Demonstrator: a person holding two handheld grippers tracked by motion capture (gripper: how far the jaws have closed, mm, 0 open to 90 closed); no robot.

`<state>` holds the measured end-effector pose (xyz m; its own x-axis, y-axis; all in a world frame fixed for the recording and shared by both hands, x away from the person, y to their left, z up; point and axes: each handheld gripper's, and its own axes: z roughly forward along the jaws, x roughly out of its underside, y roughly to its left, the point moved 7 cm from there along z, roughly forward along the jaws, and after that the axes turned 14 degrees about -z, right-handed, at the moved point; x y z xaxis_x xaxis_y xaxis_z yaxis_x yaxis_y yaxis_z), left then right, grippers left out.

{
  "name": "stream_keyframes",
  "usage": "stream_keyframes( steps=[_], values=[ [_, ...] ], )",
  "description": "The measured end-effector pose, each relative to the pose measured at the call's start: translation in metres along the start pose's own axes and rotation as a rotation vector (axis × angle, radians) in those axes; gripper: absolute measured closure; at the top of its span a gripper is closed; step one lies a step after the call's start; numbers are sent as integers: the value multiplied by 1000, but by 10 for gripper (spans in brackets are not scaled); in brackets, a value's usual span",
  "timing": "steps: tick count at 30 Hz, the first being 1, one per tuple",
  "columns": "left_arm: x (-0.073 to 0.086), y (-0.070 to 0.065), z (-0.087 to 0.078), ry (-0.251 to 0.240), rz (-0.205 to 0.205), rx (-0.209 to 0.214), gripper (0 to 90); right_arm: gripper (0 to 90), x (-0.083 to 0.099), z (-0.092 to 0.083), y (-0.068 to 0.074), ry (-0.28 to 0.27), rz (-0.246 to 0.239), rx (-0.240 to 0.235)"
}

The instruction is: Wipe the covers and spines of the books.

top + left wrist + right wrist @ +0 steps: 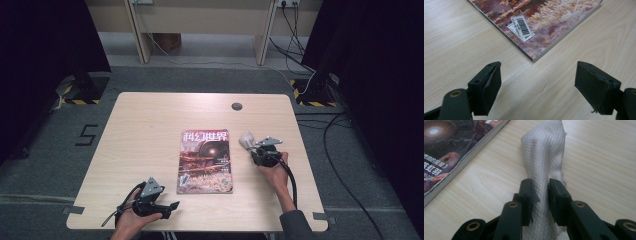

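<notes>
Figure: cloth held beside a magazine. My right gripper is clenched on a white cloth, the folded fabric pinched between both pads and standing up past the jaw tips. In the high view the cloth sits at the front of that gripper, just off the magazine near its top right corner, apart from the cover. The magazine lies flat at the centre of the table, long axis running away from me, title at the far end. So the cover lies to the left of the cloth, and my right hand is the nearer one to it; I judge a leftward sweep would bring the cloth onto the cover. My left gripper stands released, nothing between its jaws, aimed at the magazine's near corner and short of touching it.
</notes>
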<state>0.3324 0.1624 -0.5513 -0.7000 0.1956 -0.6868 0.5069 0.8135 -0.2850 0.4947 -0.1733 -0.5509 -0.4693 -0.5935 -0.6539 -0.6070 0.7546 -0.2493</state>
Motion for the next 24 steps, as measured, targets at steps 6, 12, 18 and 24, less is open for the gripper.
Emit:
stream_keyframes(
  steps=[6,12,18,24],
  values=[
    [-1,0,0,1,0,6,208,655,-2,3,1,-9,12,-7],
    [-2,-1,2,4,1,11,207,545,-3,-2,3,-31,32,-8],
    [-3,-1,3,7,5,10,207,477,-6,-16,5,-50,27,-5],
    [-3,-2,3,7,7,12,203,425,-5,-29,9,-75,37,-14]
  ],
)
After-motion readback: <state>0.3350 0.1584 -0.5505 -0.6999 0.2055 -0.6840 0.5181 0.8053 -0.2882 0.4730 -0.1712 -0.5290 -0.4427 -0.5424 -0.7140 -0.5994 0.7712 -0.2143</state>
